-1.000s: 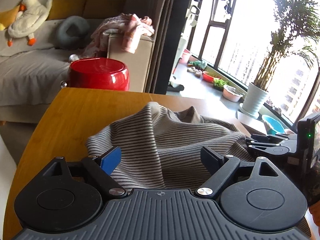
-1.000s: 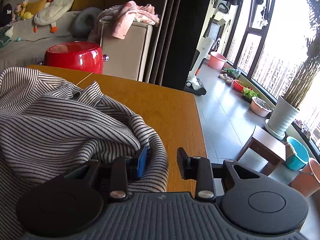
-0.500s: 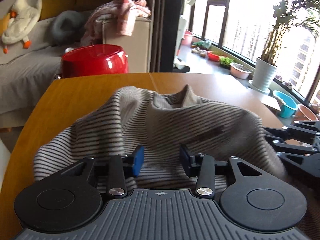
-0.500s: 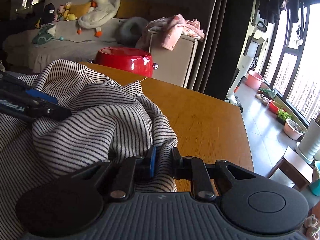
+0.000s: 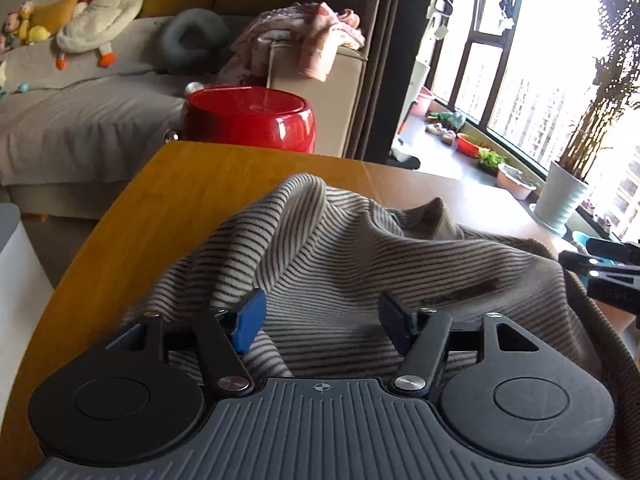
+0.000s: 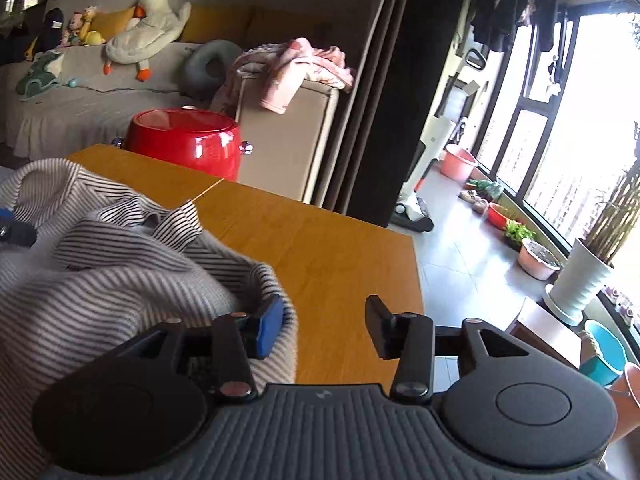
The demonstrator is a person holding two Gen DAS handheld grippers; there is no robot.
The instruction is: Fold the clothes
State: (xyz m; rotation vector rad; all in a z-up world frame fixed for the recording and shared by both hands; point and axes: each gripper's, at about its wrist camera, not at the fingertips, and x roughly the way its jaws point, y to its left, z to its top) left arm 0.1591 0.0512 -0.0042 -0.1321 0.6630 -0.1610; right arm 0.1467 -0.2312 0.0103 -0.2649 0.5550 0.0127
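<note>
A grey-and-black striped garment [image 5: 360,256] lies bunched on the wooden table [image 5: 132,224]. My left gripper [image 5: 320,316] is open, its fingers spread over the near edge of the garment with cloth between them. In the right wrist view the garment [image 6: 120,264] fills the left side. My right gripper [image 6: 326,324] is open; its blue left pad [image 6: 270,326] touches a fold of the cloth and its right finger [image 6: 378,326] is over bare table. The right gripper's fingers [image 5: 600,264] show at the right edge of the left wrist view.
A red pot [image 5: 248,118] stands beyond the table's far edge, in front of a grey sofa [image 5: 80,112] with toys and pink clothes [image 5: 304,36]. The table's right edge [image 6: 416,280] drops to a tiled floor with basins and a potted plant [image 6: 580,288].
Both grippers were shut on the garment half a second ago and have now opened. The cloth has settled lower on the table.
</note>
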